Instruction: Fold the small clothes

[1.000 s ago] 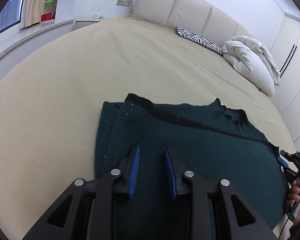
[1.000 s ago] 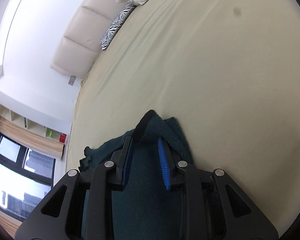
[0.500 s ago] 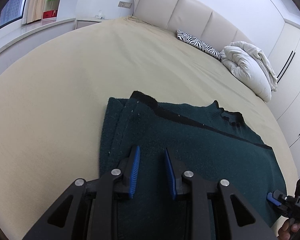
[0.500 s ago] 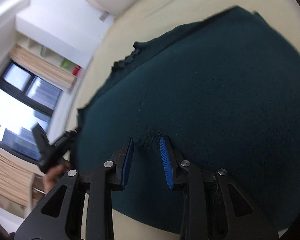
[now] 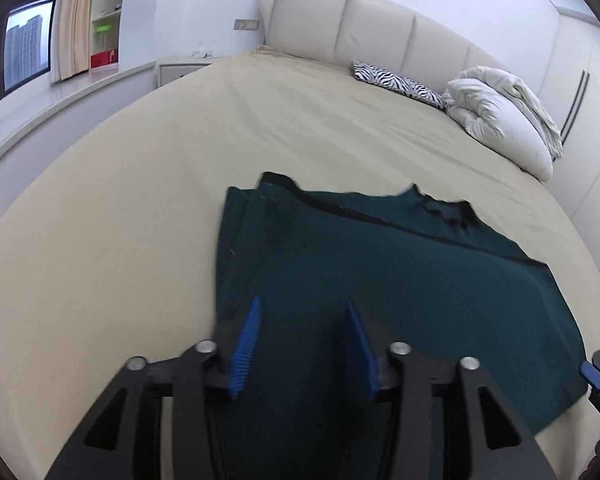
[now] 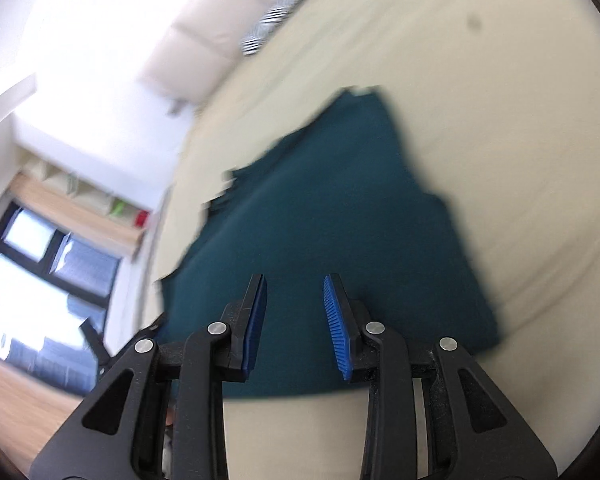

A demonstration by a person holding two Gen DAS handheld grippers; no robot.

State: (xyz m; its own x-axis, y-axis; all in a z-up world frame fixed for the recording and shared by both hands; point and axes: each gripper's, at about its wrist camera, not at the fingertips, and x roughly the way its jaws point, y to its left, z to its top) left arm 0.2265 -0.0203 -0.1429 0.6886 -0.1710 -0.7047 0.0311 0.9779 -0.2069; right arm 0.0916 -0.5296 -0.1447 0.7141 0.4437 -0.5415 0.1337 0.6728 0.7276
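Observation:
A dark green knit garment (image 5: 400,280) with black trim lies flat and folded on the beige bed (image 5: 180,160). It also shows in the right wrist view (image 6: 340,216). My left gripper (image 5: 302,312) is open and empty above the garment's near edge. My right gripper (image 6: 294,292) is open and empty above the garment's near edge on the other side. The right gripper's tip shows at the right edge of the left wrist view (image 5: 598,372).
A zebra-print pillow (image 5: 398,82) and a bundled white duvet (image 5: 504,116) lie by the padded headboard (image 5: 372,36). A window sill (image 5: 40,100) and shelves run along the left. White wardrobe doors (image 5: 588,120) stand at the right.
Both grippers have opened wider and drawn back from the garment. The right gripper let go of the garment's corner, and the garment now lies flat.

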